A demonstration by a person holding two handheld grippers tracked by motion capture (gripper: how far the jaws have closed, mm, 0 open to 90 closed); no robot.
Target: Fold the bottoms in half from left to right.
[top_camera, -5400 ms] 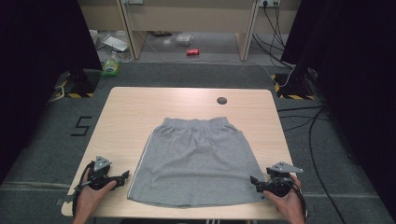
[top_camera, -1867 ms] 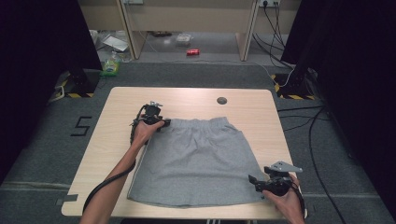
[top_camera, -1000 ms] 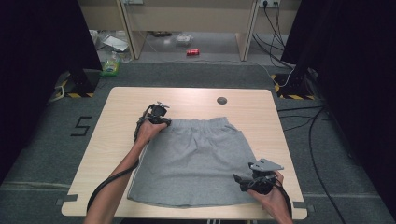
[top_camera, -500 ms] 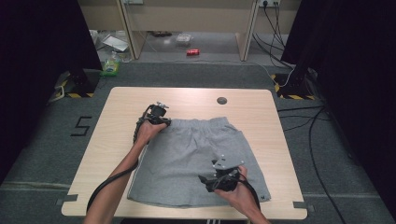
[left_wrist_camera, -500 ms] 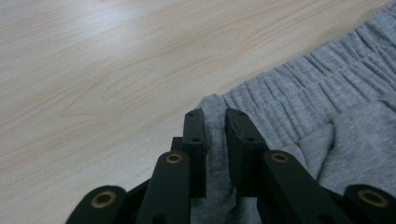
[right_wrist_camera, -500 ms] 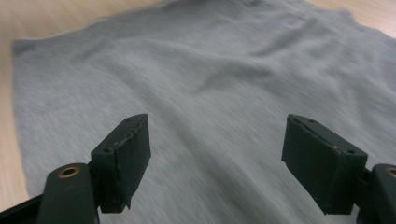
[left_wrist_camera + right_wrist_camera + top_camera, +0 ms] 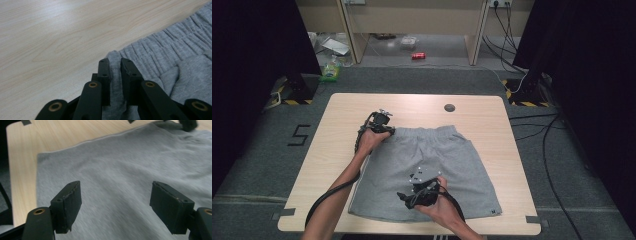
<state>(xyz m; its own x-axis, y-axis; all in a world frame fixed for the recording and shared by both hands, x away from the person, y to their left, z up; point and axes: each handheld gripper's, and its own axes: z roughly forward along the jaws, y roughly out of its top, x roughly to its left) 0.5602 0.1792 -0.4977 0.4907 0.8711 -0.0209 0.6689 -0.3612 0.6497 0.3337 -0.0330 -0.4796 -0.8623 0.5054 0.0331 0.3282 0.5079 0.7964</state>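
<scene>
Grey shorts (image 7: 462, 155) lie flat on the wooden table (image 7: 342, 115), waistband at the far side. My left gripper (image 7: 387, 131) sits at the waistband's left corner. In the left gripper view its jaws (image 7: 115, 62) are shut on a pinch of the waistband cloth (image 7: 175, 50). My right gripper (image 7: 406, 198) hovers over the lower middle of the shorts, pointing left. In the right gripper view (image 7: 116, 195) the jaws stand wide apart above the grey fabric (image 7: 120, 165), holding nothing. The left gripper (image 7: 187, 123) shows at that view's top right.
A black round grommet (image 7: 449, 107) sits in the tabletop near the far edge. Bare wood lies left of the shorts. On the floor beyond the table are a red can (image 7: 418, 55), a green bottle (image 7: 331, 70) and cables (image 7: 537, 125) at the right.
My right gripper has swept left from the shorts' lower right corner to over their lower middle, jaws apart. The left gripper has stayed at the waistband corner.
</scene>
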